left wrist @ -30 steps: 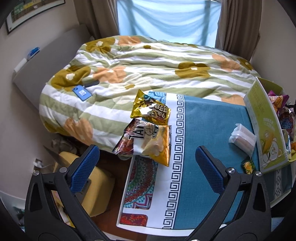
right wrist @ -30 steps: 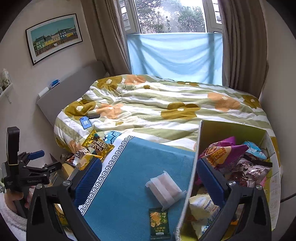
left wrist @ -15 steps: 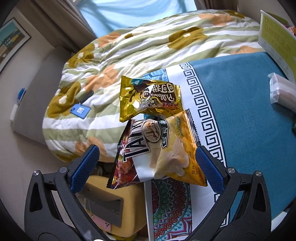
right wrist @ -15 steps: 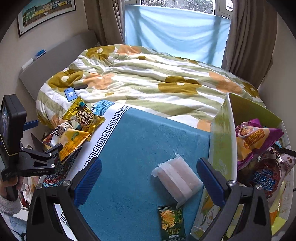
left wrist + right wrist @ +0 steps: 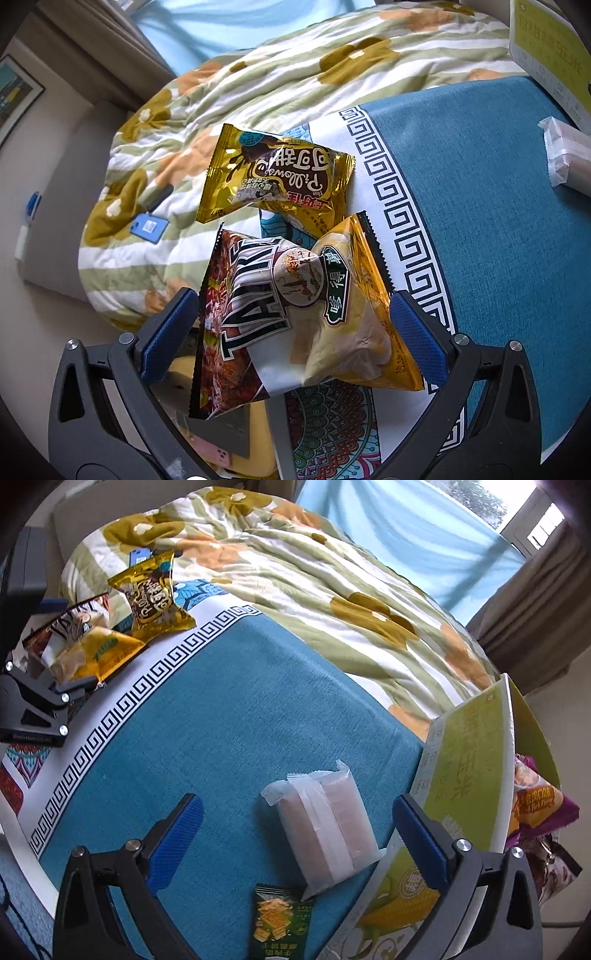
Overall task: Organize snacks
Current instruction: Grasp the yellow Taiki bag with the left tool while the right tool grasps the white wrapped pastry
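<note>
Chip bags (image 5: 295,317) lie between the open left gripper (image 5: 295,332).

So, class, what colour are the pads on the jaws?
Blue pads, clearest in the left wrist view.

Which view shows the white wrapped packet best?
The right wrist view: the white wrapped packet lies whole on the blue tablecloth, between the open right gripper fingers. The left wrist view catches only part of it at the right edge.

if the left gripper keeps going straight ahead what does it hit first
Most likely the yellow Taikr chip bag, already between the open jaws of the left gripper; the gold pillow-snack bag lies beyond. Depth is uncertain.
</note>
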`<state>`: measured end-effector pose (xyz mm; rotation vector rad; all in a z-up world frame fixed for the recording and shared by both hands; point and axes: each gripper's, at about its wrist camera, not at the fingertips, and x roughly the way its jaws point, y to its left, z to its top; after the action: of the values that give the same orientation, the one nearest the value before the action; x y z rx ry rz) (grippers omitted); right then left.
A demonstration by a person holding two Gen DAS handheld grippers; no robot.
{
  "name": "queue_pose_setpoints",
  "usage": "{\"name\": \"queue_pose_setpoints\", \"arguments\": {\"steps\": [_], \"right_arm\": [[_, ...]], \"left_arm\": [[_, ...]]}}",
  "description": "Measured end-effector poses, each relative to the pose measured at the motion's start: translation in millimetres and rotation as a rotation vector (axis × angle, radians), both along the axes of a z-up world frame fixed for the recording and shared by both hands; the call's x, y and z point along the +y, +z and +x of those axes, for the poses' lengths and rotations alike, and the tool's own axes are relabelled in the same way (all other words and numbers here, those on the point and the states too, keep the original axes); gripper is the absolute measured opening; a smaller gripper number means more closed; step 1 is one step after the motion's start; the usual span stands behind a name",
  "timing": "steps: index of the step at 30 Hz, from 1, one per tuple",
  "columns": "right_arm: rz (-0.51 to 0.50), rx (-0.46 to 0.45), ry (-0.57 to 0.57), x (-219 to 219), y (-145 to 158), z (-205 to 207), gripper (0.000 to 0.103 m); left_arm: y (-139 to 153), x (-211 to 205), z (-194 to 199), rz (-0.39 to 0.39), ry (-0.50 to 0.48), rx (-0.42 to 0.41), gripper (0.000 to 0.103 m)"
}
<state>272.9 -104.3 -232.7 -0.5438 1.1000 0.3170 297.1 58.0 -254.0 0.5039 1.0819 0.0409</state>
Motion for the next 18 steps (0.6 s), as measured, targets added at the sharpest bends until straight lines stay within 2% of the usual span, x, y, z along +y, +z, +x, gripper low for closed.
{"name": "queue_pose_setpoints", "arguments": {"steps": [1,2,3,6,12,16,18], "right_arm": [[-0.013,0.011,0.018,-0.3,-2.2,1.0,0.102],[-0.023,0.024,0.032,-0.9,-4.5,2.4,0.102],[-0.031,0.035,0.044,-1.9,-6.3,4.0,0.102],[-0.045,0.067,0.065,-5.4,-9.8,8.9,0.102],[-0.069,0.130,0.103,-9.6,-17.0,23.6,0.102],[-0.070,0.190,0.139,-10.3,-20.2,34.1,0.102],[-0.106,0.214,0.157,-7.9,-24.9,38.5,0.102]], "left_arm": [[0.2,-0.1,-0.6,0.000,-0.002,-0.002,0.099],[-0.8,-1.1,-1.1,-0.014,-0.009,0.008,0.082],[-3.1,-1.6,-0.6,-0.017,-0.005,0.023,0.077],[-4.0,-4.9,-3.3,0.003,-0.020,0.014,0.077],[1.2,-0.7,-4.5,-0.017,-0.018,0.012,0.070],[4.4,3.2,-4.9,-0.041,-0.010,0.014,0.069],[6.4,3.8,-6.2,-0.052,-0.006,0.014,0.068]]}}
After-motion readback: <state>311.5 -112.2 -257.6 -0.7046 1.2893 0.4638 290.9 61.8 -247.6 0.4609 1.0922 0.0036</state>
